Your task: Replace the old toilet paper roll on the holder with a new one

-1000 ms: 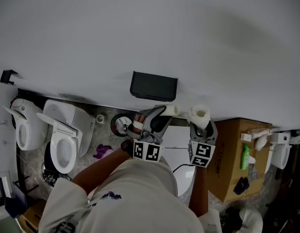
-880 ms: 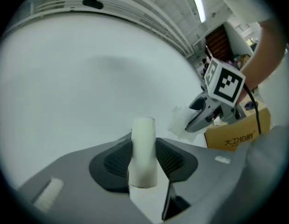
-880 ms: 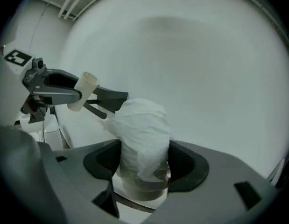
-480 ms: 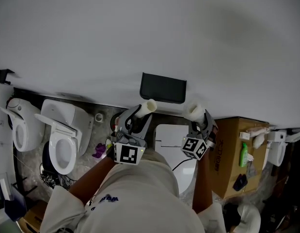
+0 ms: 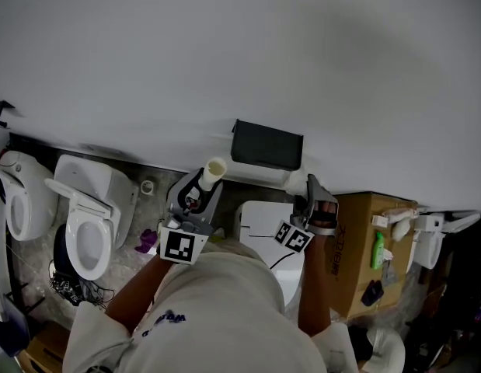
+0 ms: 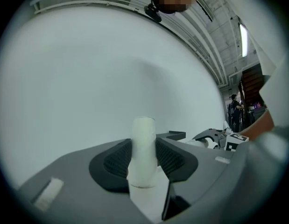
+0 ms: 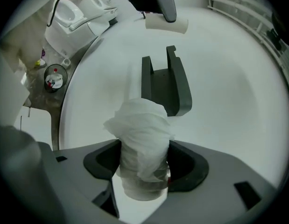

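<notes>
A pale tube point(image 6: 143, 134) is clamped between the fairly narrow jaws of the left gripper point(image 5: 202, 186), to the lower left of the black holder point(image 5: 267, 145). The holder is seen empty on the white wall at the frame's centre. A paper roll point(image 7: 142, 129) with loose tissue is gripped by the right gripper point(image 7: 143, 164), its jaws set wide around it, just below the holder. The swap is judged to be midway: tube and roll would have to be joined, then seated between the holder's arms. Toilets point(image 5: 85, 216) are seen at lower left and a cardboard box point(image 5: 357, 247) at lower right; nothing is seen blocking the holder.
</notes>
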